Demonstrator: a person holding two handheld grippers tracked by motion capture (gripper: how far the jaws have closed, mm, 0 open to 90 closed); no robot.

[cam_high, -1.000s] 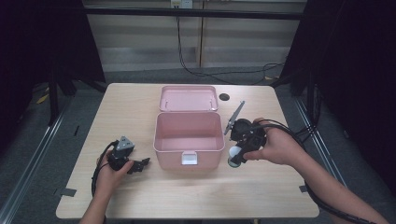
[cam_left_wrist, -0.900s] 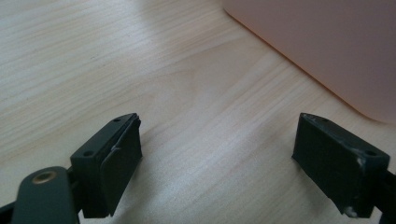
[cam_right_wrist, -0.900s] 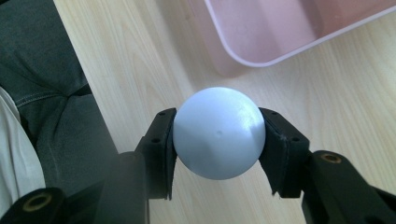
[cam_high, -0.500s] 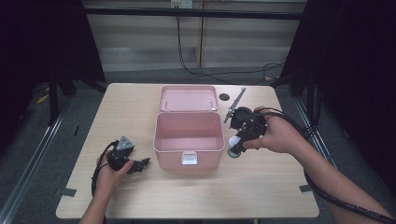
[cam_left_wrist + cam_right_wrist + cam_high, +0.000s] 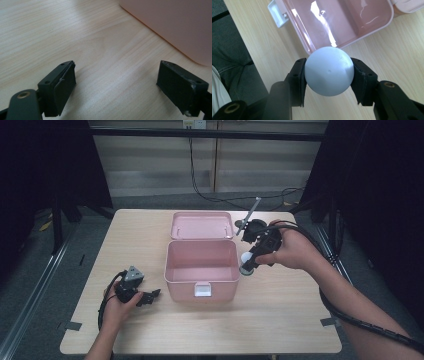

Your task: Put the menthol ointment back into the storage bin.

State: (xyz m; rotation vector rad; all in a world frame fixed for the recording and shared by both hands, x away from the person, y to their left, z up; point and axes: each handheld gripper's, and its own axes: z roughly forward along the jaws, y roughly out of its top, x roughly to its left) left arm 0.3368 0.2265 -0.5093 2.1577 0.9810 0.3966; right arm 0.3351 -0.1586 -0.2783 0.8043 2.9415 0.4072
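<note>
A: White ball (image 5: 246, 265) — where is it, from the high view?

B: Clamped in the right tongs (image 5: 248, 263), right at the right rim of the open pink box (image 5: 201, 265) near its front corner. The box sits mid-surface (image 5: 280, 305), its lid (image 5: 202, 225) laid open behind it, white latch (image 5: 202, 291) facing the person. Bare wood lies all along the front and the left side.

A: And the left tongs (image 5: 151, 296)?

B: Low on the surface, just left of the box's front corner, held in the left hand (image 5: 117, 302). A thin rod-like tool (image 5: 248, 215) stands tilted behind the right hand (image 5: 290, 249).

A: Left gripper view?

B: Left tongs (image 5: 116, 86) spread apart, nothing between them, over wood grain; the box wall (image 5: 172, 22) fills the upper right corner.

A: Right gripper view?

B: The ball (image 5: 329, 70) gripped on both sides by the tongs (image 5: 329, 80), over the box's rim, its glossy empty inside (image 5: 342, 20) beyond. The surface edge and grey clothing (image 5: 239, 72) show at the left.
</note>
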